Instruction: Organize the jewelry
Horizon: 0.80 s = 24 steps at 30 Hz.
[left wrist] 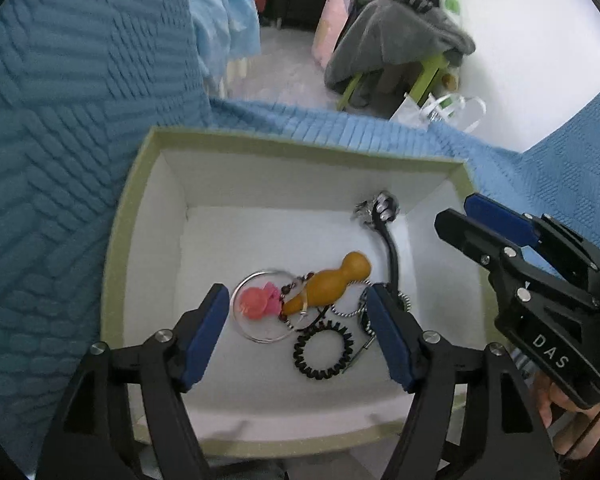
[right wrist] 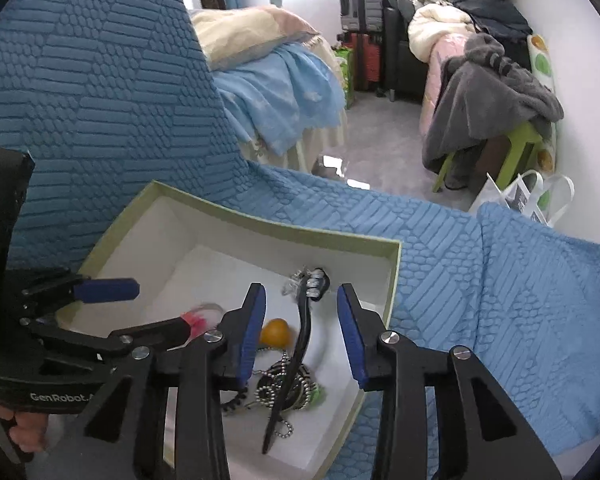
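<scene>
A green-rimmed white box (left wrist: 140, 200) sits on a blue quilted sofa cover; it also shows in the right wrist view (right wrist: 260, 220). Inside lie an orange gourd charm (left wrist: 332, 280), a pink charm in a silver ring (left wrist: 256, 304), a black coil hair tie (left wrist: 324, 350), a ball chain (right wrist: 284, 388) and a black strap with silver beads (left wrist: 384, 216). My left gripper (left wrist: 296, 332) is open and empty above the jewelry. My right gripper (right wrist: 302, 336) is open and empty over the box's right side, above the strap (right wrist: 300, 348).
The blue quilted cover (right wrist: 500, 300) surrounds the box. Beyond the sofa edge are a bed with blue blanket (right wrist: 284, 92), a green stool under a grey blanket (right wrist: 492, 108) and a white bag (right wrist: 528, 196) on the floor.
</scene>
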### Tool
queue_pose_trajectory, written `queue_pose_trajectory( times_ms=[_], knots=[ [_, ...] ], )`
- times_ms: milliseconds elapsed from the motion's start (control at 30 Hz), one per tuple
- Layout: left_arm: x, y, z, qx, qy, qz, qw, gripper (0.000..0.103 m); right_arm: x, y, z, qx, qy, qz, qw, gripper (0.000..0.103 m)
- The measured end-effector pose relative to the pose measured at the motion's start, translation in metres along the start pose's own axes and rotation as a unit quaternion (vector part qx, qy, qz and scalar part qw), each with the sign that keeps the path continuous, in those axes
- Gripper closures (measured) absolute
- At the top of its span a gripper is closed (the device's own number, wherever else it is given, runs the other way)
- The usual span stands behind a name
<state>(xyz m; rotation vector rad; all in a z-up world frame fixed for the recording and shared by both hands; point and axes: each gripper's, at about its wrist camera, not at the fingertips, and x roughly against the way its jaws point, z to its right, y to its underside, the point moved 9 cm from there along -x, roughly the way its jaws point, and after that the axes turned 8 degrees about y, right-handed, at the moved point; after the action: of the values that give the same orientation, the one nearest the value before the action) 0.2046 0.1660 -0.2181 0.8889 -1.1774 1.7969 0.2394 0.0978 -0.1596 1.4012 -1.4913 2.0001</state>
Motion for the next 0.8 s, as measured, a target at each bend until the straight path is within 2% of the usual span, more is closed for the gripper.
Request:
queue_pose_trajectory(
  times_ms=[200,300,467,667,800],
  knots=[
    [0.062,-0.028,0.018,-0.025,-0.009,0.057,0.998,0.031,0.055,-0.036,0.007,-0.017,-0.013,0.046,0.999,0.058],
    [0.101,-0.04,0.033,-0.043,-0.005,0.092,0.9948,0.031,0.109,-0.065,0.008,-0.019,-0.019,0.097,0.995,0.057],
    [0.171,-0.056,0.062,-0.071,-0.019,0.165,0.9836,0.031,0.195,-0.101,0.008,-0.02,-0.009,0.179,0.984,0.05],
    [0.225,-0.055,0.091,-0.093,-0.016,0.225,0.9697,0.03,0.27,-0.111,0.005,-0.029,0.0,0.242,0.97,0.043],
    [0.249,-0.046,0.098,-0.092,-0.012,0.253,0.963,0.029,0.305,-0.104,0.006,-0.045,0.0,0.271,0.961,0.029]
  ],
)
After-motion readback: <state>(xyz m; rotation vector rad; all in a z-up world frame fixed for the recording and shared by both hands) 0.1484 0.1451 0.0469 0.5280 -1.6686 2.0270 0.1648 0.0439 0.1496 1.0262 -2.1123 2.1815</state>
